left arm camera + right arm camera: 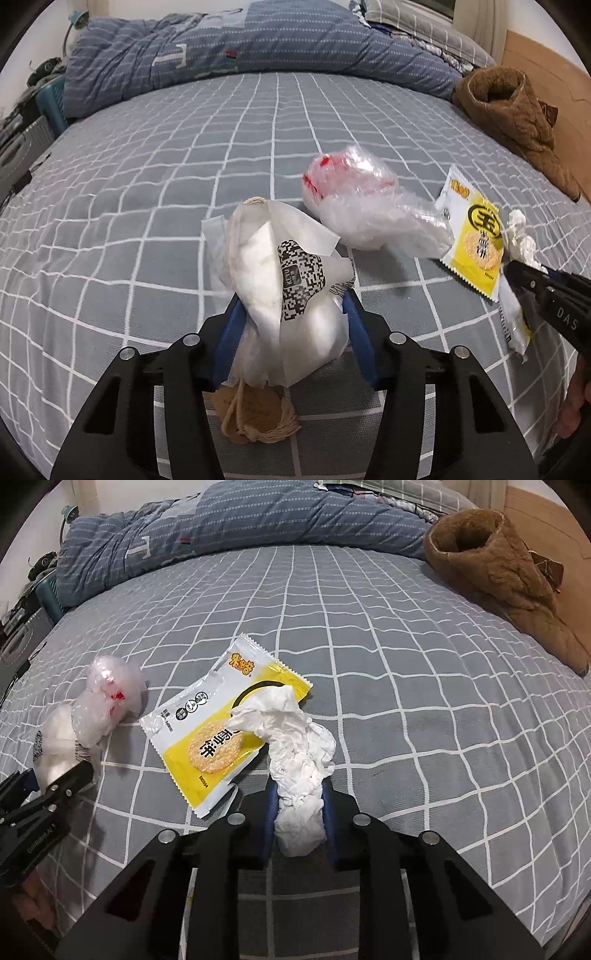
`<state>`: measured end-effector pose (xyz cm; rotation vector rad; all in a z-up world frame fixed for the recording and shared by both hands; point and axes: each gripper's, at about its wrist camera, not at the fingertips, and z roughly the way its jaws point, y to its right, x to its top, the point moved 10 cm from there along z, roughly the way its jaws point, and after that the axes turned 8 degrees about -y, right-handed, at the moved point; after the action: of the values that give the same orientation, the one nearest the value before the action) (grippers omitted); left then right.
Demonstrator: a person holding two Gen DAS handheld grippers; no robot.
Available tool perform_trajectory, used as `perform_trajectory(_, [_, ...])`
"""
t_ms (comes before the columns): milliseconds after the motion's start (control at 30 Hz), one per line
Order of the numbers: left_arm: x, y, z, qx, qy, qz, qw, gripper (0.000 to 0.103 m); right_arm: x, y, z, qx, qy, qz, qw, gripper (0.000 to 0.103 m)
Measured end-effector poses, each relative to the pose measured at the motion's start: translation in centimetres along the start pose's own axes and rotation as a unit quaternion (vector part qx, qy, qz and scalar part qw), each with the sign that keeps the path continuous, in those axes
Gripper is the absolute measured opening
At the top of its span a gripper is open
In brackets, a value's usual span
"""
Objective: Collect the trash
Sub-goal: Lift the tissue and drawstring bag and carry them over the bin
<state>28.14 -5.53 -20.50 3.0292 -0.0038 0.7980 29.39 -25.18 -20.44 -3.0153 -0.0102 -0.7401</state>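
Observation:
My left gripper (293,301) is shut on a crumpled white paper bag (284,280) with a QR code and twine handles, held over the bed. My right gripper (298,797) is shut on a crumpled white tissue (295,746), which overlaps a yellow and white cracker wrapper (207,731). A crumpled clear plastic bag with red print (354,199) lies on the sheet between the two grippers. In the left wrist view the wrapper (474,240) and tissue (521,236) show at the right by the right gripper (524,269). The left gripper (55,779) shows at the left of the right wrist view.
The bed has a grey checked sheet (406,701). A blue quilt (240,48) is bunched along the far side. A brown fleece garment (498,572) lies at the far right. Dark clutter and a teal crate (48,103) stand off the bed's left edge.

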Motion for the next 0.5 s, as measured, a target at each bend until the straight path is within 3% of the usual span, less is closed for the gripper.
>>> perform_trajectory(500, [0.5, -1.4, -3.5, 0.007, 0.020, 0.005, 0.9998, 0.052, 0.2, -1.6, -3.7, -0.013, 0.023, -0.016, 1.000, 0.020])
